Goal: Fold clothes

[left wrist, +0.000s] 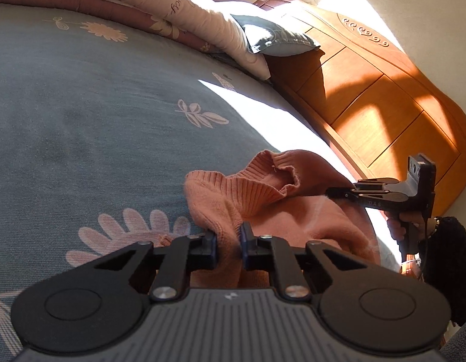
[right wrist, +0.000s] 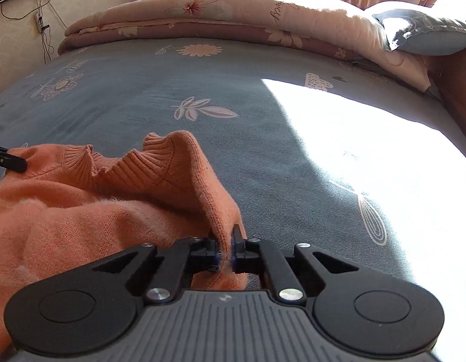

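Gripping the orange knit sweater (right wrist: pixel 82 211) at two points near its ribbed collar (right wrist: pixel 136 166), the person has both tools engaged on the garment, which lies bunched on the near part of the bed (right wrist: pixel 233 120), on the blue flowered sheet.

Left hand-held gripper (left wrist: pixel 228 241): jaws drawn narrow, a fold of knit pinched between the pads. Right hand-held gripper (right wrist: pixel 226 247): likewise narrow, clamped on a ridge of fabric at the shoulder side; in the left wrist view its tips reach the cloth beside the collar. No earlier picture is on file, so no motion is reported.

Assessment: the step in hand appears to be taking the shoulders in order to spread the sweater flat before any fold.

Recommendations:
- Confirm each pinch takes only the intended layers; the cloth looks doubled at both grips.
- Draw the two hold points apart evenly until the collar line is taut, not stretched; the knit is likely to give.
- Lift just enough to let the body hang free, then lay it toward the open middle of the bed.

Risk: the body lies rumpled below the collar and may drag and crease.

The folded quilt (right wrist: pixel 233 15) and pillow (right wrist: pixel 429 33) lie well apart.
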